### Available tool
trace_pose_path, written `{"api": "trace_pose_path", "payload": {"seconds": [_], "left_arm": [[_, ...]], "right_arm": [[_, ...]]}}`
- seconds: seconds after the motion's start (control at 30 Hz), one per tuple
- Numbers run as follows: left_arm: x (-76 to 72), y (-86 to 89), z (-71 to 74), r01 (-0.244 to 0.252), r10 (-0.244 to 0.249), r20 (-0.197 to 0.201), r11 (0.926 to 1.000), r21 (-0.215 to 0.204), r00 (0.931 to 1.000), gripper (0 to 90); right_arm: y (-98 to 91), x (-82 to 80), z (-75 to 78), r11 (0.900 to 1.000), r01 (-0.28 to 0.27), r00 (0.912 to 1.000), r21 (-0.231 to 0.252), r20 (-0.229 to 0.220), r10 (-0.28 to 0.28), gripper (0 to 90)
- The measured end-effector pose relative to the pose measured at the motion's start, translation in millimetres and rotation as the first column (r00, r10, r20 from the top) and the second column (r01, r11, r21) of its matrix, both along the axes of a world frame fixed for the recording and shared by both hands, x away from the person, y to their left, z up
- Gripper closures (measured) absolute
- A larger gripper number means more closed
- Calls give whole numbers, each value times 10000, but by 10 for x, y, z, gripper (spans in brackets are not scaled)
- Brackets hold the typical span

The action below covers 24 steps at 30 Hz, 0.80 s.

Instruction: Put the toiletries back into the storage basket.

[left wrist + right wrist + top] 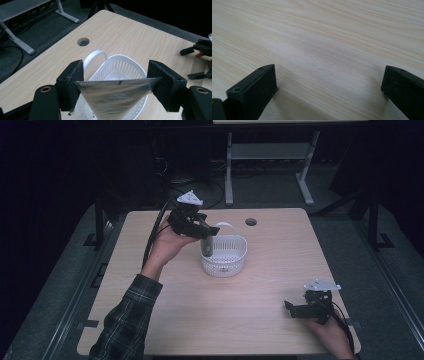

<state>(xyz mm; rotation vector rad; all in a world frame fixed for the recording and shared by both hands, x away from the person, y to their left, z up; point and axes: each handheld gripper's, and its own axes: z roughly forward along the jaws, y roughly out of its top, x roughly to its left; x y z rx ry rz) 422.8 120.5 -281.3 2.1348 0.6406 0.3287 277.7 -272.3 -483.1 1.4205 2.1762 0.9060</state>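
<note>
Gripping silver pouch (pixel 113 93) over white basket (pixel 130 63), left gripper (pixel 113 85) raised, tilted down; right gripper (pixel 329 82) low over worktop (pixel 324 37), fingers (pixel 254 87) open, empty.

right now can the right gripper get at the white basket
Probably yes: the right gripper sits open near the table's front corner, with bare wood between it and the white basket. The left gripper holds a silvery pouch over it.

Faint, unreadable print on pouch (pixel 117 96)
</note>
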Motion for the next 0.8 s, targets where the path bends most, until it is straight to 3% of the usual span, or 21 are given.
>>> {"api": "trace_pose_path", "payload": {"seconds": [0.8], "left_arm": [[93, -75, -423, -47, 62, -326, 9989, 462, 9994, 295]], "right_arm": [[0, 1, -2, 10000, 4, 10000, -3, 6, -4, 0]]}}
